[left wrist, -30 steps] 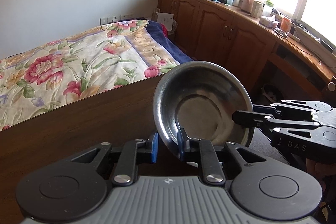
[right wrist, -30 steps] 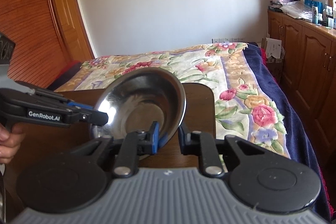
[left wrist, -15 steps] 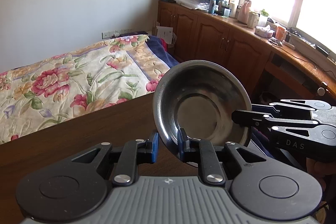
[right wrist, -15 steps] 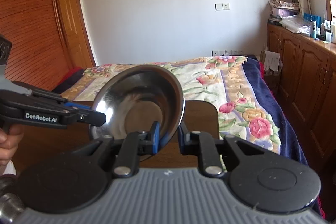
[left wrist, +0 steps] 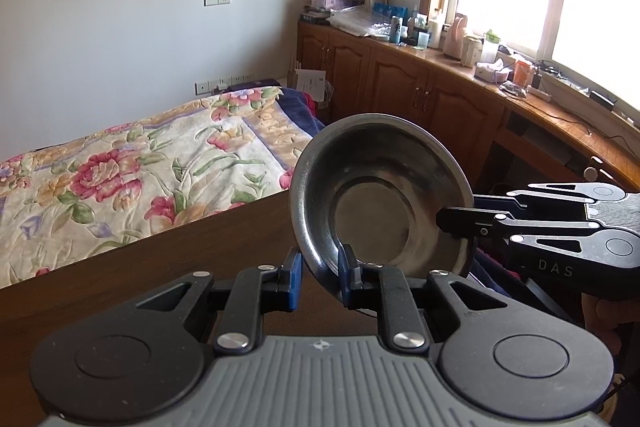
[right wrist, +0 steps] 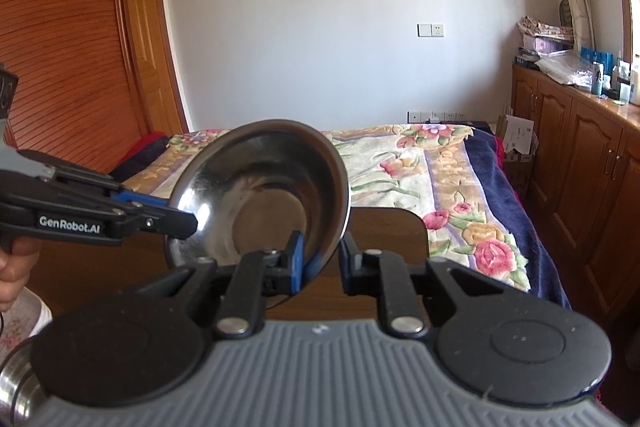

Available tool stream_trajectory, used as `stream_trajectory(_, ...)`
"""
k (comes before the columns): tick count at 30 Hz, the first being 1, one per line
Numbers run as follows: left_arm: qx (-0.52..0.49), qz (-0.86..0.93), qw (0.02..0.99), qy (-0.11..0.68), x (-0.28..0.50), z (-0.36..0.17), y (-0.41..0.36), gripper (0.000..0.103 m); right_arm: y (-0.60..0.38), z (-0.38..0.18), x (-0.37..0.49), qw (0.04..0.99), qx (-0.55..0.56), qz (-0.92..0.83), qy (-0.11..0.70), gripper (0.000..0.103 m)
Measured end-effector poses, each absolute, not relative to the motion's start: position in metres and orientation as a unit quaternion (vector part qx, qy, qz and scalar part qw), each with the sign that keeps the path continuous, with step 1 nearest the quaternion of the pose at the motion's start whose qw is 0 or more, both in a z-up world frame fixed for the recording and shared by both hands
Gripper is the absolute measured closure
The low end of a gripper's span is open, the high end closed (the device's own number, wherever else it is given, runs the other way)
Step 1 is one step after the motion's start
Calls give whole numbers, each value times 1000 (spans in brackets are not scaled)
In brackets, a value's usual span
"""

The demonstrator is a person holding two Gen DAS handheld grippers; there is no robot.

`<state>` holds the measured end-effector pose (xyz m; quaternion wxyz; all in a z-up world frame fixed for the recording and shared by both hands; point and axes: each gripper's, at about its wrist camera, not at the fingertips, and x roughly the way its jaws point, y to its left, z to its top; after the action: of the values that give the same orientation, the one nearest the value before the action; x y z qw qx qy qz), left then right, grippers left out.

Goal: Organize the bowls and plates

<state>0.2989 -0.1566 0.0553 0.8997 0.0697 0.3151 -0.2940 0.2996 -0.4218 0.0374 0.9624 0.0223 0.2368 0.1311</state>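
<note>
Two grippers meet on one steel bowl [left wrist: 384, 199], which is held up off the dark wooden table [left wrist: 120, 279] with its rim near vertical.

Left gripper [left wrist: 320, 277]: level, pointing forward over the table toward the bed. Its fingers straddle the bowl's lower rim, the right finger [left wrist: 347, 275] inside the bowl against the wall, the left blue pad [left wrist: 294, 277] outside with a visible gap to the metal. Cannot tell whether the jaws truly pinch the rim.

Right gripper [right wrist: 320, 261]: also level. In its own view the bowl's [right wrist: 264, 195] lower edge sits between the fingers, the left blue pad [right wrist: 297, 261] against the inner wall, the right finger [right wrist: 348, 263] standing off from the outer side. Grip likewise unclear. In the left view this gripper [left wrist: 452, 223] comes in from the right, its tips over the bowl's right rim. In the right view the left gripper [right wrist: 180, 223] reaches in from the left, tips at the bowl's left rim, with a hand [right wrist: 16, 267] on its handle at the frame edge.

Bowl attitude: round, shallow, flat-bottomed. The opening faces the cameras and slightly upward, the base turned away toward the bed; the axis through the base runs roughly horizontal.

Surroundings: floral bedspread [right wrist: 420, 179] beyond the table, wooden cabinets [left wrist: 400, 87] along the window wall, cluttered countertop above them. Another metal vessel's rim [right wrist: 16, 383] shows at the lower left corner of the right view.
</note>
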Motion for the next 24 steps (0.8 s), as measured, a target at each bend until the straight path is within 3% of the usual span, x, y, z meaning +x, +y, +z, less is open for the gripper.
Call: stream_trajectory(24,66,-297,913,272,224,79,-112,82,-390,64,247,968,-15,136,212,83)
